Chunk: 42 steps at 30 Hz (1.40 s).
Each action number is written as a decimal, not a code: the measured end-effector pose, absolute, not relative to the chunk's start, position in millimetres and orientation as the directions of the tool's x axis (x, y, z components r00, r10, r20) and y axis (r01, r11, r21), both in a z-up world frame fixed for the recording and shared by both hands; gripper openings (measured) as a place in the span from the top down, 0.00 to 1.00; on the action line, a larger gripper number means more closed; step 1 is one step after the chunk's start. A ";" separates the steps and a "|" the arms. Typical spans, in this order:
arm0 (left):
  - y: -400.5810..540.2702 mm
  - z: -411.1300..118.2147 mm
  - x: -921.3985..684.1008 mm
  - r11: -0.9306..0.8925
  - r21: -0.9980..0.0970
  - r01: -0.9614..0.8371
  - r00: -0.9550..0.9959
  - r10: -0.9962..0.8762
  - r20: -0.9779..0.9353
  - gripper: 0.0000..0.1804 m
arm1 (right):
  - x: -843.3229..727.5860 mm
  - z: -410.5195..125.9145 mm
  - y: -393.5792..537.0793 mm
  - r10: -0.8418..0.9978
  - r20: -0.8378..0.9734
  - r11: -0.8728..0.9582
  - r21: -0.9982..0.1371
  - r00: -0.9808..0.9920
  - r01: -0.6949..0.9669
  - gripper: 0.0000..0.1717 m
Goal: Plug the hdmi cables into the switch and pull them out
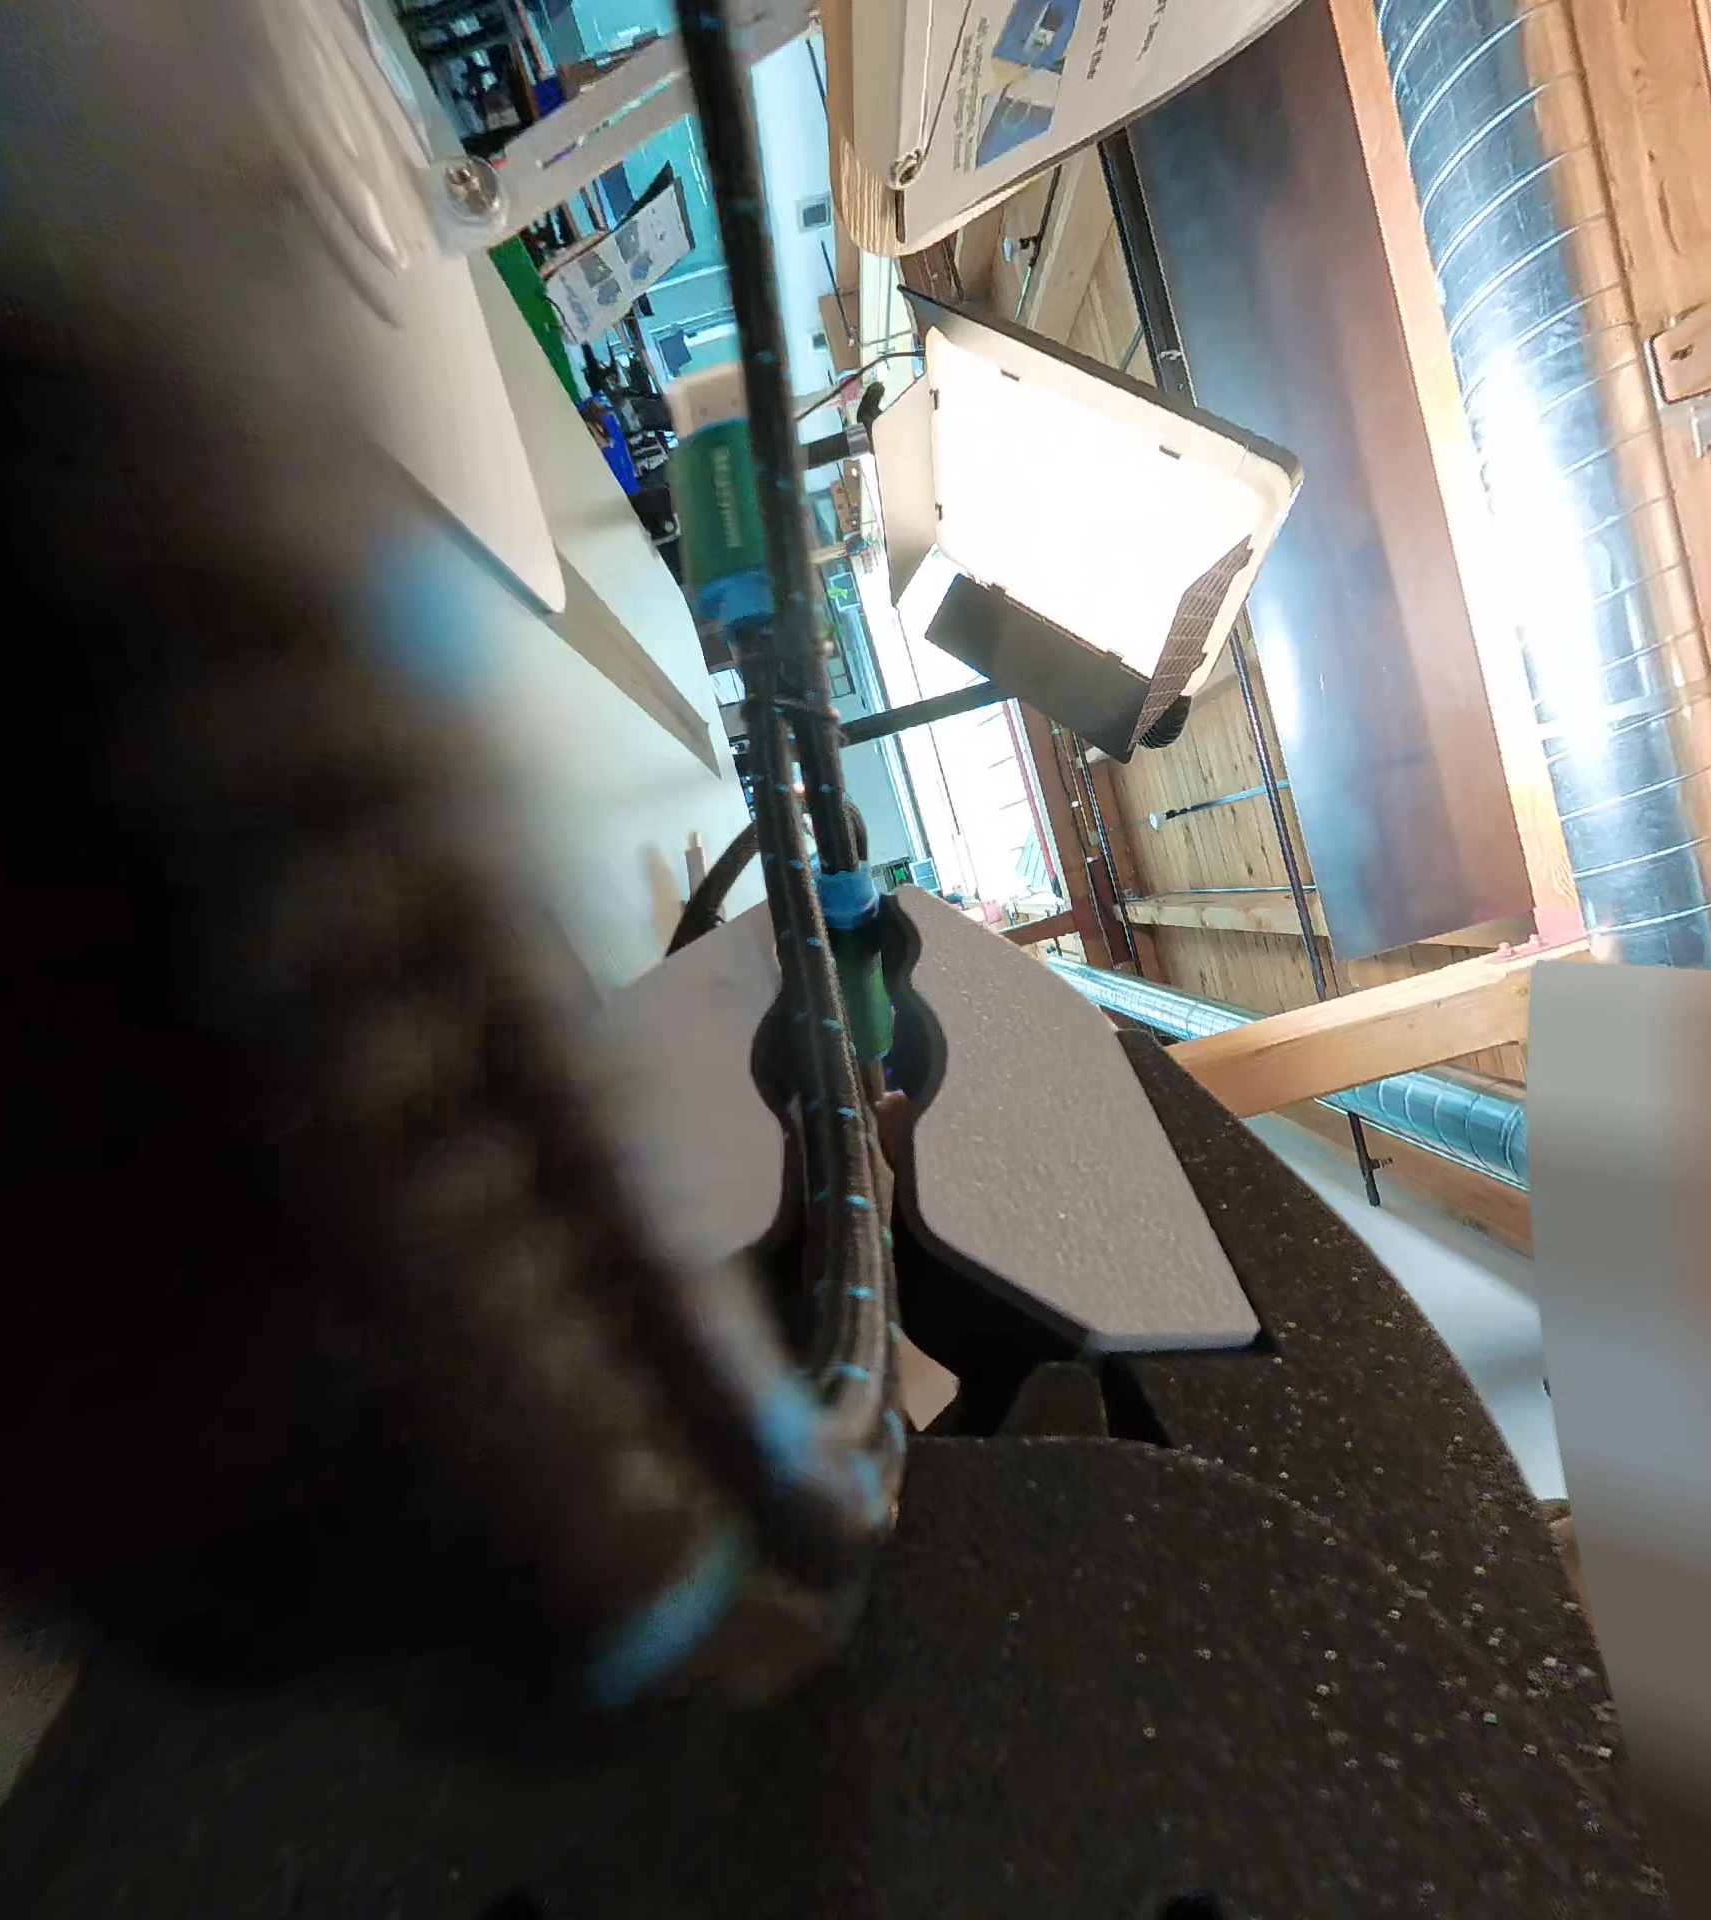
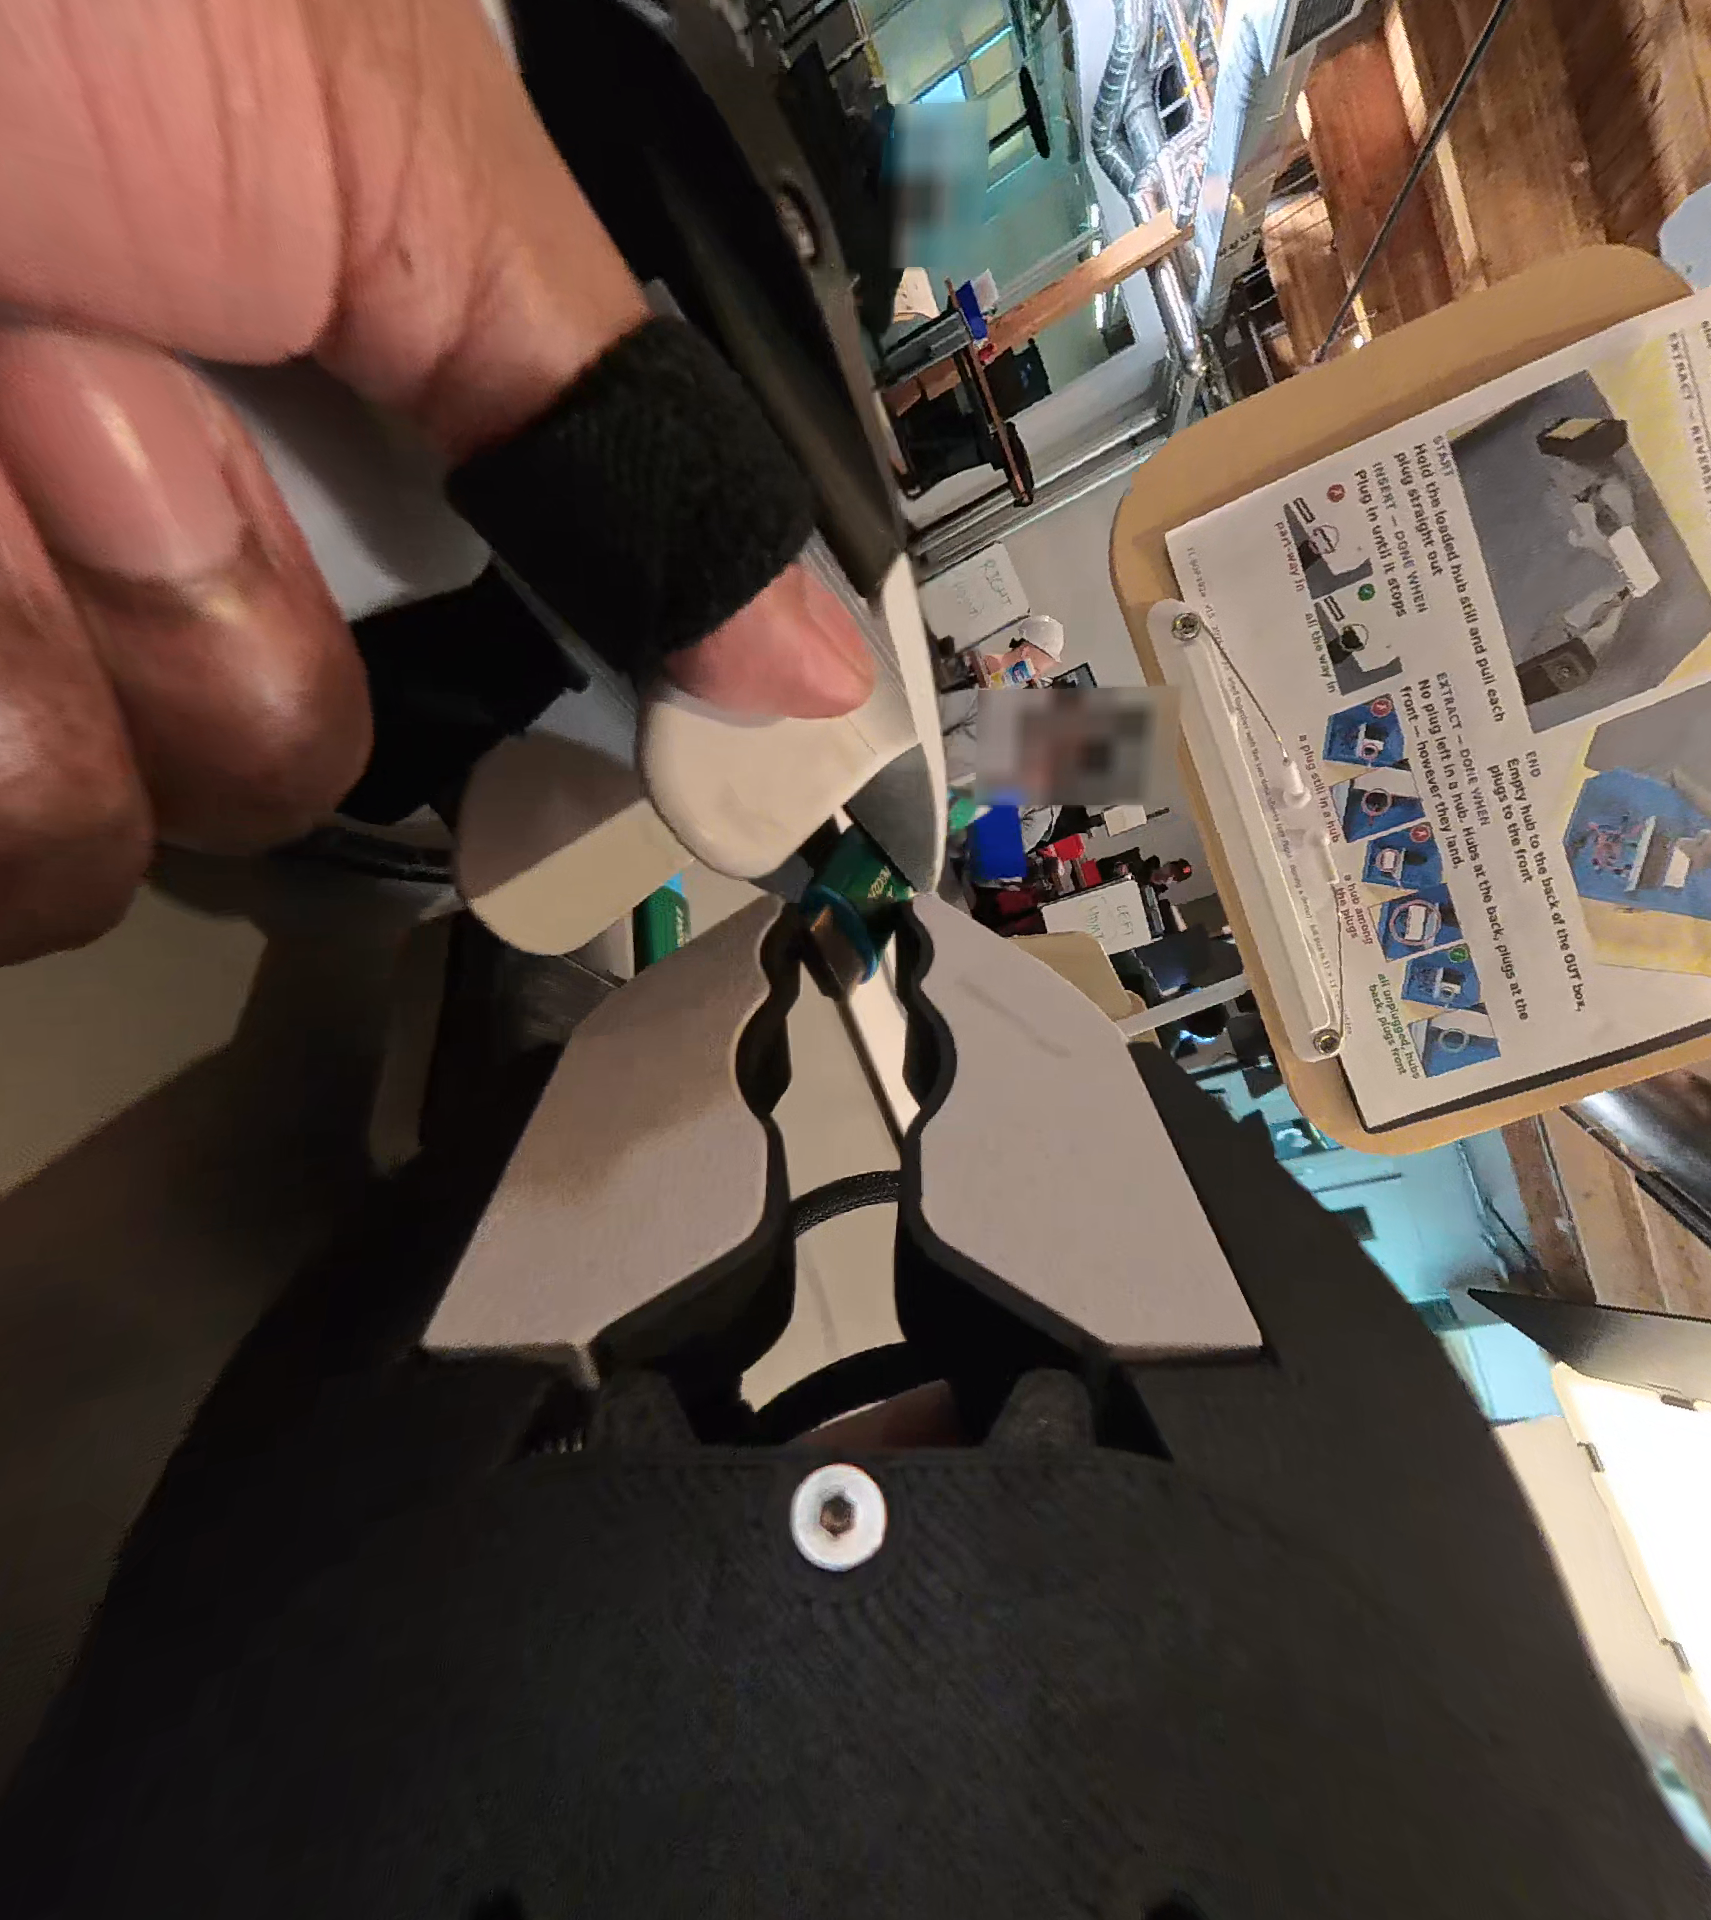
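1. Pinching a green plug (image 1: 866, 1003) at its fingertips, the left gripper (image 1: 835, 935) has its grey pads drawn in on the shell. A black braided cable (image 1: 809, 1091) is squeezed in alongside at 9 o'clock of the plug.
2. The right gripper (image 2: 846, 935) is nearly closed. A slim pale slab (image 2: 856, 1029), seen edge-on, fills the gap between its wavy pad edges, so it appears clamped. The plug's blue-ringed end meets this slab at 12 o'clock.
3. Handling, as a judgement: the plug looks small, light and hard, with a smooth shell that could slip. The green barrel behind the blue ring is the sound place to grip. The cable is limp and would drag sideways.
4. A second green plug (image 1: 716, 499) hangs on the same cable towards 12 o'clock in the left wrist view.
5. A hand (image 2: 207, 416) fills 10 o'clock of the right wrist view. A clipboard with a printed sheet (image 2: 1453, 727) stands at 2 o'clock.
6. A lit panel lamp (image 1: 1069, 520) glares at 1 o'clock. A dark blur (image 1: 155, 1039) hides everything at 9 o'clock.
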<state>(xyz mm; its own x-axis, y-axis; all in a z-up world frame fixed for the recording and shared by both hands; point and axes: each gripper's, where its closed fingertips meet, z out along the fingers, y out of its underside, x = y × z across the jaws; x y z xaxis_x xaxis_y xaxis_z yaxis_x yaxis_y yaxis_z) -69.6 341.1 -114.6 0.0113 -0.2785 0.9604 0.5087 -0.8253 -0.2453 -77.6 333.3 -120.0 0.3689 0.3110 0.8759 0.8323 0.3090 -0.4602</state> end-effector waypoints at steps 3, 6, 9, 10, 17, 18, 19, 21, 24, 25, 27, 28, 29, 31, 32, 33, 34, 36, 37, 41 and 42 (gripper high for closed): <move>338.5 -112.1 -68.2 -0.835 -0.239 0.496 -0.016 -0.284 0.959 0.92 | -78.3 -111.4 330.6 0.336 0.846 0.329 -0.518 0.415 0.790 0.92; 338.7 -112.2 -68.6 -0.837 -0.208 0.506 -0.043 -0.265 0.963 0.91 | -79.4 -109.8 329.0 0.338 0.845 0.359 -0.522 0.414 0.773 0.93; 338.6 -110.9 -70.7 -0.838 -0.182 0.514 -0.072 -0.254 0.965 0.90 | -81.3 -107.4 326.5 0.349 0.842 0.395 -0.531 0.412 0.750 0.93; 338.6 -110.3 -71.3 -0.838 -0.180 0.515 -0.077 -0.254 0.964 0.90 | -82.3 -106.5 325.3 0.352 0.842 0.409 -0.532 0.410 0.742 0.93; 337.8 -107.3 -78.1 -0.837 -0.178 0.517 -0.101 -0.266 0.959 0.93 | -94.8 -101.7 308.5 0.350 0.865 0.530 -0.500 0.360 0.685 0.93; 338.0 -107.0 -80.1 -0.833 -0.184 0.522 -0.098 -0.273 0.957 0.93 | -95.2 -101.4 307.2 0.352 0.866 0.541 -0.497 0.354 0.678 0.93; 338.2 -106.1 -81.4 -0.830 -0.185 0.527 -0.101 -0.278 0.955 0.94 | -95.4 -101.4 306.2 0.350 0.870 0.551 -0.491 0.347 0.674 0.93; 338.4 -105.8 -82.4 -0.825 -0.190 0.533 -0.099 -0.284 0.954 0.94 | -95.1 -101.9 305.2 0.345 0.876 0.564 -0.481 0.337 0.672 0.93; 338.7 -103.6 -85.0 -0.809 -0.206 0.550 -0.092 -0.304 0.948 0.95 | -94.6 -101.8 304.2 0.343 0.879 0.577 -0.474 0.330 0.665 0.93; 338.6 -102.7 -85.7 -0.806 -0.208 0.553 -0.094 -0.309 0.946 0.95 | -94.6 -101.6 303.8 0.341 0.881 0.582 -0.472 0.328 0.663 0.93; 338.8 -102.1 -87.6 -0.801 -0.206 0.562 -0.098 -0.312 0.945 0.96 | -94.2 -101.9 303.5 0.339 0.884 0.587 -0.467 0.323 0.661 0.93; 338.5 -101.3 -88.3 -0.800 -0.205 0.563 -0.105 -0.315 0.943 0.96 | -94.0 -101.6 303.2 0.339 0.884 0.591 -0.467 0.322 0.658 0.93; 338.7 -101.2 -89.1 -0.798 -0.206 0.566 -0.103 -0.317 0.943 0.96 | -93.6 -101.8 303.4 0.339 0.884 0.592 -0.466 0.320 0.658 0.93; 339.1 -100.9 -89.8 -0.793 -0.217 0.569 -0.092 -0.324 0.942 0.96 | -92.9 -102.5 304.4 0.338 0.885 0.589 -0.465 0.321 0.661 0.93; 339.5 -100.7 -90.2 -0.789 -0.227 0.571 -0.083 -0.330 0.940 0.96 | -92.6 -102.8 305.0 0.338 0.884 0.586 -0.467 0.324 0.662 0.93; 340.0 -100.1 -90.6 -0.783 -0.239 0.574 -0.072 -0.339 0.938 0.96 | -92.5 -103.1 306.0 0.339 0.881 0.580 -0.471 0.329 0.664 0.93; 340.8 -99.5 -91.1 -0.774 -0.255 0.580 -0.056 -0.350 0.935 0.96 | -92.3 -103.5 307.1 0.344 0.876 0.571 -0.482 0.339 0.665 0.93; 342.4 -97.4 -91.3 -0.750 -0.300 0.589 -0.015 -0.381 0.924 0.96 | -91.9 -104.6 308.9 0.357 0.860 0.545 -0.508 0.364 0.666 0.92; 344.0 -96.2 -92.5 -0.731 -0.326 0.599 0.013 -0.399 0.917 0.96 | -91.2 -106.0 310.2 0.360 0.855 0.528 -0.516 0.372 0.674 0.92; 351.5 -96.9 -107.3 -0.662 -0.373 0.650 0.106 -0.407 0.907 0.97 | -86.3 -107.4 310.6 0.392 0.821 0.473 -0.568 0.416 0.674 0.90; 353.9 -102.9 -112.0 -0.653 -0.378 0.656 0.147 -0.381 0.913 0.97 | -84.2 -105.7 308.2 0.406 0.810 0.467 -0.582 0.424 0.666 0.90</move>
